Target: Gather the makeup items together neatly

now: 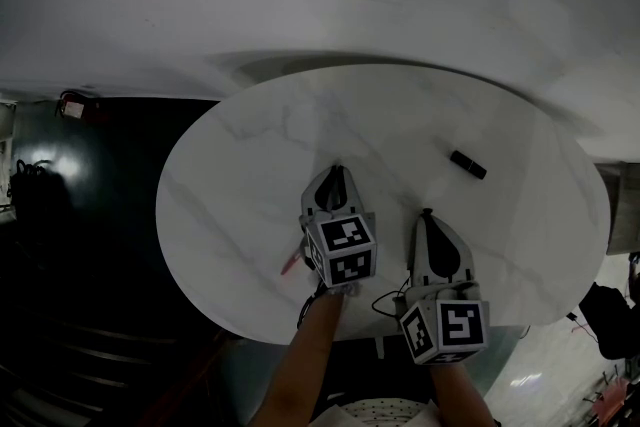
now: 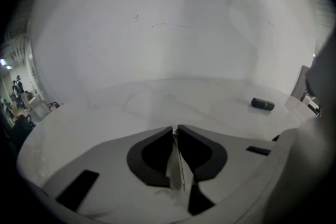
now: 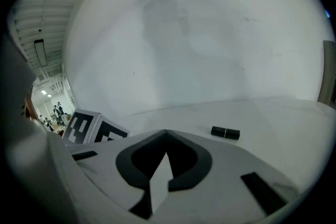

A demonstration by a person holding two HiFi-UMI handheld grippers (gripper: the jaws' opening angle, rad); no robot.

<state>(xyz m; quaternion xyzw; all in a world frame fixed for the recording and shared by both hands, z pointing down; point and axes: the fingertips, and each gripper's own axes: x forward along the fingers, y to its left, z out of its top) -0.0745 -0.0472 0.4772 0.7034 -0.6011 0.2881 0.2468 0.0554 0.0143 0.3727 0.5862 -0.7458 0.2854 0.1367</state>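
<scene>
**Head view.** A round white marble table is seen from above. The left gripper is held over its middle and the right gripper nearer the front edge. A black tube lies alone, well apart from the left gripper and beyond the right. A thin red item is partly hidden beside the left gripper's cube.

**Left gripper view.** The left gripper is closed on a thin stick, which is seen in the narrow slit between its jaws. The black tube lies on the table to the far right.

**Right gripper view.** The right gripper is closed, tips meeting, with nothing between them. The black tube lies just beyond, to the right. The marker cube is seen at left.
</scene>
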